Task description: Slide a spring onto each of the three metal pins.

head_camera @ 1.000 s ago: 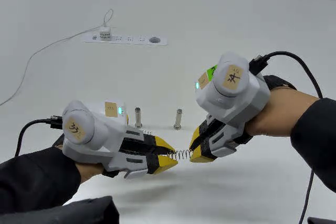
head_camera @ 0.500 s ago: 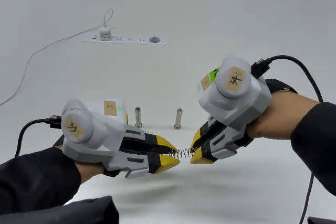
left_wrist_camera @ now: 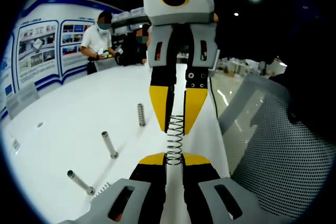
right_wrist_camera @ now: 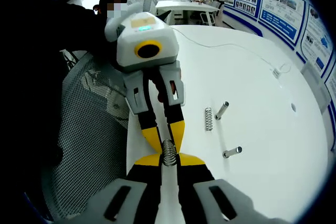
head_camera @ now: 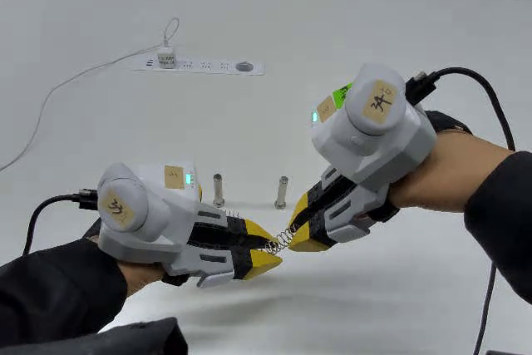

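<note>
Spring (left_wrist_camera: 174,136) spans the air between the 2 hand-held grippers: the left hand-held gripper (left_wrist_camera: 174,159) is clamped on one end, and the right hand-held gripper (right_wrist_camera: 167,159) pinches the other end. Behind them a metal pin (head_camera: 218,188) and a second metal pin (head_camera: 282,192) stand upright and bare on the white table (head_camera: 332,39).

A thin coil spring (head_camera: 281,241) hangs tilted, pinched between my left gripper (head_camera: 269,256) and right gripper (head_camera: 296,242). Behind it, the left pin (head_camera: 219,189) and the right pin (head_camera: 283,191), short and metal, stand upright.
</note>
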Demonstrator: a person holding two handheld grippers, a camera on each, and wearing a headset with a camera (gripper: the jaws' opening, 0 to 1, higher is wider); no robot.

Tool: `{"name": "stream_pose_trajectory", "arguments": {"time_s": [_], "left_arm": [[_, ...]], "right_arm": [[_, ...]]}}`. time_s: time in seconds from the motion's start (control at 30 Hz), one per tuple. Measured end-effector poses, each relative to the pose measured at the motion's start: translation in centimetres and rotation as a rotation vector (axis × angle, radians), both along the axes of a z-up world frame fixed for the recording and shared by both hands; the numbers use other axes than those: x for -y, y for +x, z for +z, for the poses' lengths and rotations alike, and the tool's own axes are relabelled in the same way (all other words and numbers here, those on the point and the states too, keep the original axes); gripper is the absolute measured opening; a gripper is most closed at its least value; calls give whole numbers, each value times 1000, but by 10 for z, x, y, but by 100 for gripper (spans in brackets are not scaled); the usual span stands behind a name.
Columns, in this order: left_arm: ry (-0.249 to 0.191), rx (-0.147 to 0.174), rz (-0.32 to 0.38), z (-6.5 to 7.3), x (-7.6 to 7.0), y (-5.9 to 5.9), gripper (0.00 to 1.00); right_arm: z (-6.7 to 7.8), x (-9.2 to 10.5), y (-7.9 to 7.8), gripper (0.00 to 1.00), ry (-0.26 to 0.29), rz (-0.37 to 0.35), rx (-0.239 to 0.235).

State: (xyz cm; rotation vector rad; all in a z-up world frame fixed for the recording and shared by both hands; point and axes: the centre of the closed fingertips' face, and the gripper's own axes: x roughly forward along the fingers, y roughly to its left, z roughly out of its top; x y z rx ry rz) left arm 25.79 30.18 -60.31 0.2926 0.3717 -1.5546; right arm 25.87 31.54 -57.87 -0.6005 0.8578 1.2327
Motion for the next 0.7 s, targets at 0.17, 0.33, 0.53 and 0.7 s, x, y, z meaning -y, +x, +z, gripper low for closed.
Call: {"name": "stream_pose_trajectory", "arguments": {"time_s": [0.17, 0.33, 0.53, 0.7], "left_arm": [[-6, -2, -4, 1, 2, -2, 11], [-7, -3, -7, 1, 2, -3, 11], [-9, -1, -5, 1, 2, -3, 11], [-12, -2, -6, 2, 2, -3, 11]], "right_arm": [[6, -10, 0, 12, 9, 16, 16], [7, -15, 0, 12, 0, 30, 22], [7, -16, 1, 12, -8, 34, 25], [8, -16, 1, 11, -10, 30, 23]]}}
